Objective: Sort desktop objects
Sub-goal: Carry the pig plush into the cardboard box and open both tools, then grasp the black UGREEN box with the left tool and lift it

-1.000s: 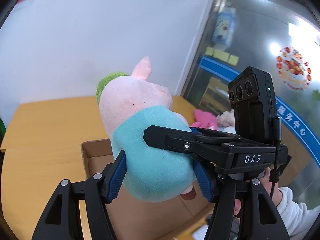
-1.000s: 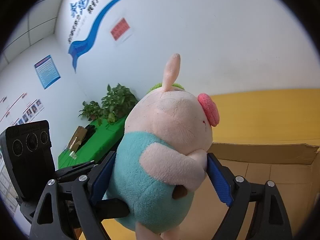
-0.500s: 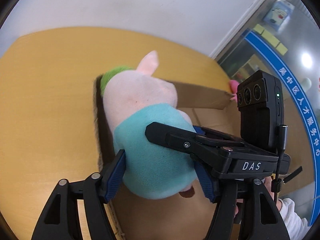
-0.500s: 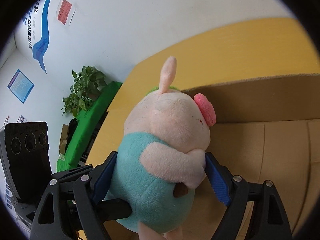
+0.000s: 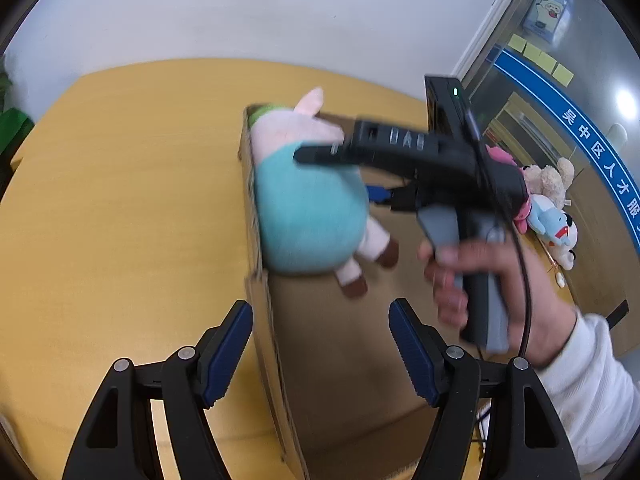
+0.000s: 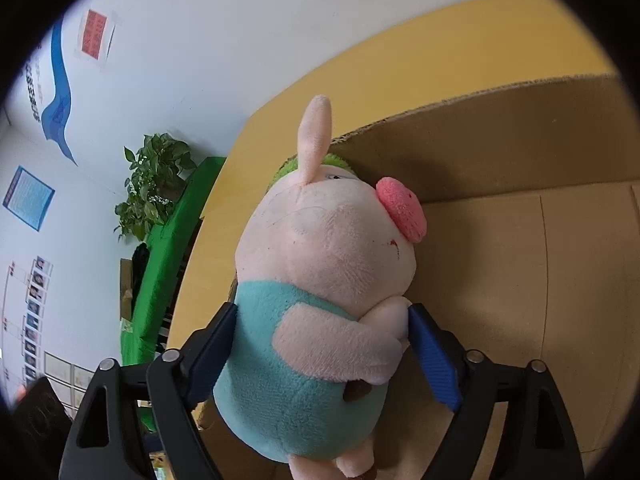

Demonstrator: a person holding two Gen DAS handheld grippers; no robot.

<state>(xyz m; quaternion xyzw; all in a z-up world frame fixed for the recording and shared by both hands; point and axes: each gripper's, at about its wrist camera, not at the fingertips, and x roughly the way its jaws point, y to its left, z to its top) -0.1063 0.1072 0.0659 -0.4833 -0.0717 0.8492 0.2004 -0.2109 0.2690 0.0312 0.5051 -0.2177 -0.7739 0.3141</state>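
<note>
I read "DAS", blurred, on the right hand-held gripper [image 5: 376, 196]; white characters "中区人才服" run along the blue band [image 5: 592, 152]; the red poster [image 6: 94, 32] is illegible to me.

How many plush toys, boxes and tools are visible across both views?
Plush toys: 4 (pig plush, pink plush, beige plush, blue-and-white plush)
Cardboard box: 1
Tools: 2 (left tool, right tool)
Total: 7

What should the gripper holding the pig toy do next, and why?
Probably lower a little and open. The right gripper is shut on the pig plush, which hangs inside the cardboard box near its corner. The left gripper is open and holds nothing, so only the right one has to let go.
</note>
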